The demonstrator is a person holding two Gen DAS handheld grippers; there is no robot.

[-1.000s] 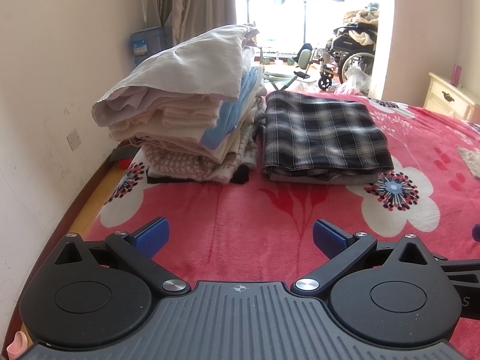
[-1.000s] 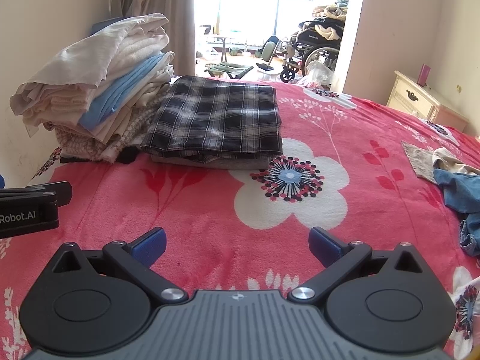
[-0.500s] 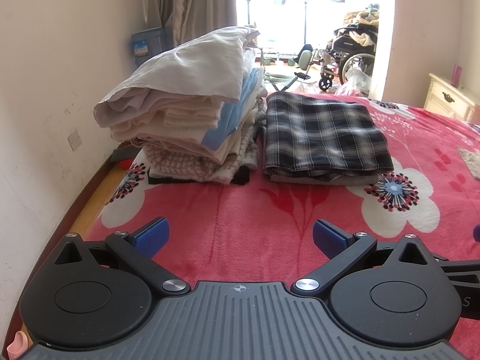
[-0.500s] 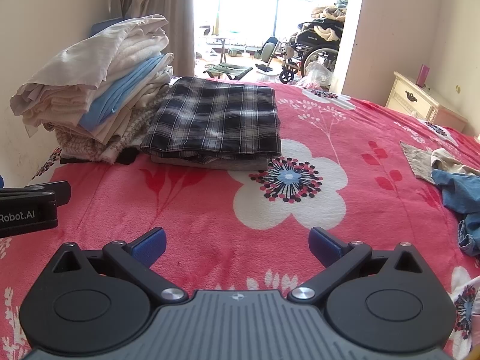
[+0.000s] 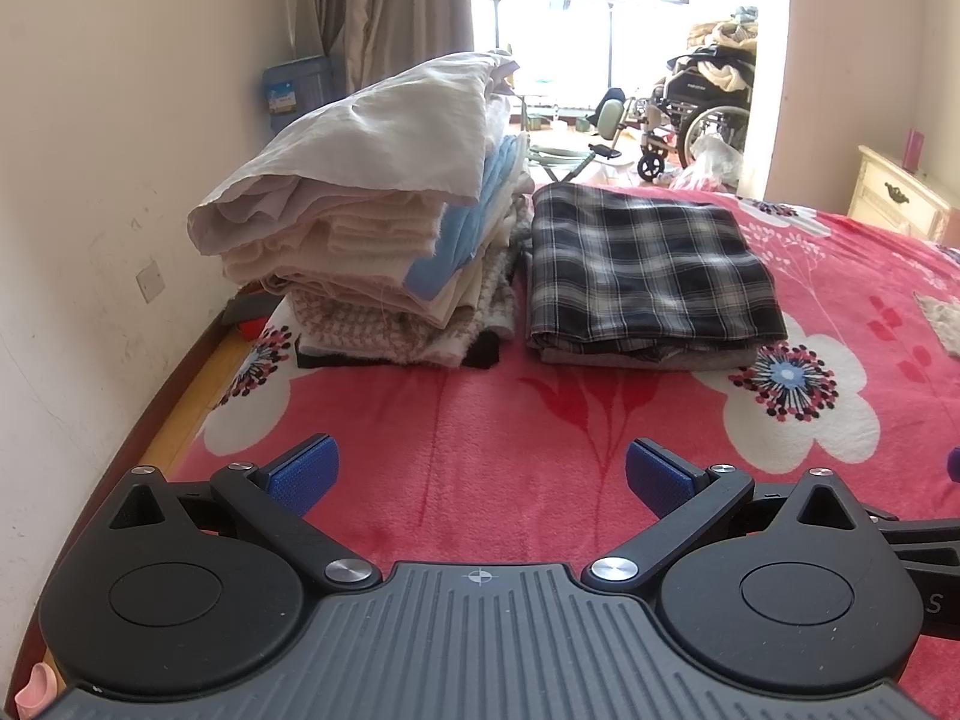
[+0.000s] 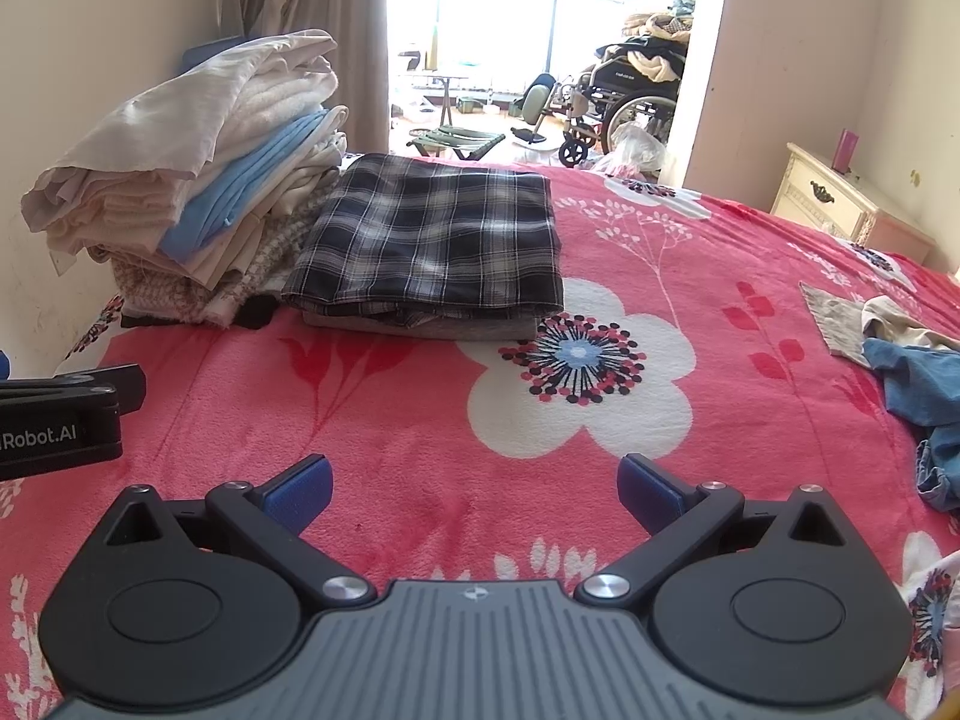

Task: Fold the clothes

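Note:
A folded black-and-white plaid garment (image 5: 648, 273) (image 6: 438, 240) lies on the red flowered blanket (image 5: 480, 450) (image 6: 420, 408), on top of a grey folded piece. To its left stands a tall stack of folded clothes (image 5: 372, 228) (image 6: 192, 192) in cream, white and light blue. Unfolded clothes, a blue piece (image 6: 924, 384) and a beige one, lie at the right edge of the right wrist view. My left gripper (image 5: 478, 474) hovers open over bare blanket, well short of the stacks. My right gripper (image 6: 474, 486) is open too, with nothing between its blue pads.
A wall (image 5: 90, 210) runs close along the bed's left side, with a wooden bed edge (image 5: 198, 384) below it. A cream nightstand (image 6: 840, 204) stands at the far right. Beyond the bed are a doorway, a wheelchair (image 6: 624, 102) and a folding stool.

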